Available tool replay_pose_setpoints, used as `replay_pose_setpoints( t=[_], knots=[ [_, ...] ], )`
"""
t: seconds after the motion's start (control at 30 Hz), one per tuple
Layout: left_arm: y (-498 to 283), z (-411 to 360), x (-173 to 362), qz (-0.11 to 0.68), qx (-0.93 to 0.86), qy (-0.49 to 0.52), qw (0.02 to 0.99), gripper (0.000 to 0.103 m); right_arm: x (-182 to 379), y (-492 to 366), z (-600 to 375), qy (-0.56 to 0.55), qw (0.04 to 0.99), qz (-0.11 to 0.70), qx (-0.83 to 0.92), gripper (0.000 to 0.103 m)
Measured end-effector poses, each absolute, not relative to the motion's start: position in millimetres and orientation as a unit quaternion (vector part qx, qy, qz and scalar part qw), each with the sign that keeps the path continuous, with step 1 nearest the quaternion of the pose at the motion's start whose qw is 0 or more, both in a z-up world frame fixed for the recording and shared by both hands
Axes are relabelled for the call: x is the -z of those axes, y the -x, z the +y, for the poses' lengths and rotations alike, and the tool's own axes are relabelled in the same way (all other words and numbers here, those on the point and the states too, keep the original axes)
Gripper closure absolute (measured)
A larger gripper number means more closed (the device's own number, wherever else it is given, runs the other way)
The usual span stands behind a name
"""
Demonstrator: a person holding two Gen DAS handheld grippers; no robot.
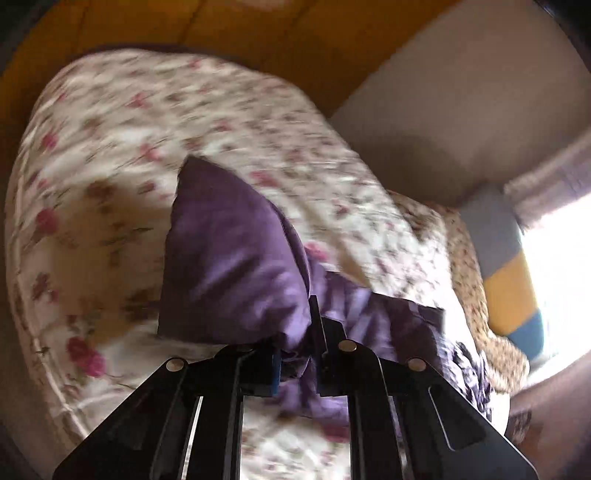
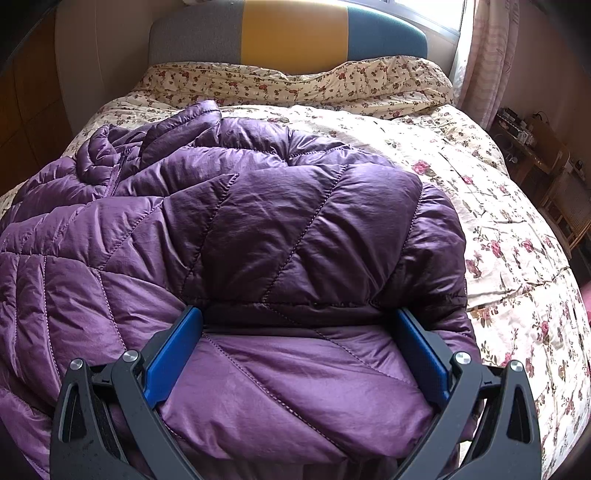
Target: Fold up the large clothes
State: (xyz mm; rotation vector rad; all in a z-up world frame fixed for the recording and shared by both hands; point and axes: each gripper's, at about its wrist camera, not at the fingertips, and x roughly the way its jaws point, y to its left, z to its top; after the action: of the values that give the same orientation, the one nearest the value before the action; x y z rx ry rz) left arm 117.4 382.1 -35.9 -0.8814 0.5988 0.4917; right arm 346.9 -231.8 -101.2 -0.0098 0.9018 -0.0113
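1. The right gripper (image 2: 301, 350), jaws spread wide, rests against a purple quilted jacket (image 2: 229, 236).
2. The left gripper (image 1: 297, 360) pinches a bunched fold of the jacket (image 1: 236, 266).
3. The jacket lies on a floral quilt (image 2: 480, 206).
4. Beyond stands a grey, yellow and blue headboard (image 2: 291, 31).

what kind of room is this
Most likely a home bedroom. A purple quilted jacket lies on a bed with a floral duvet, backed by a padded grey, yellow and blue headboard. A pink curtain hangs by a bright window.
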Motion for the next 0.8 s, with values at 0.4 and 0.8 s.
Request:
replay_pose_setpoints(
  t=[0.4,0.8],
  knots=[
    [-215.4,237.4,-7.8,0.304,-0.032,0.331,0.893,0.091,101.0,-346.3,-232.3,0.004,0.9,0.436,0.006,0.002],
    [-284.6,72.6,-2.1,0.361,0.147,0.266,0.882,0.091,101.2,-347.5,-233.8,0.001,0.9,0.436,0.004,0.002]
  ],
)
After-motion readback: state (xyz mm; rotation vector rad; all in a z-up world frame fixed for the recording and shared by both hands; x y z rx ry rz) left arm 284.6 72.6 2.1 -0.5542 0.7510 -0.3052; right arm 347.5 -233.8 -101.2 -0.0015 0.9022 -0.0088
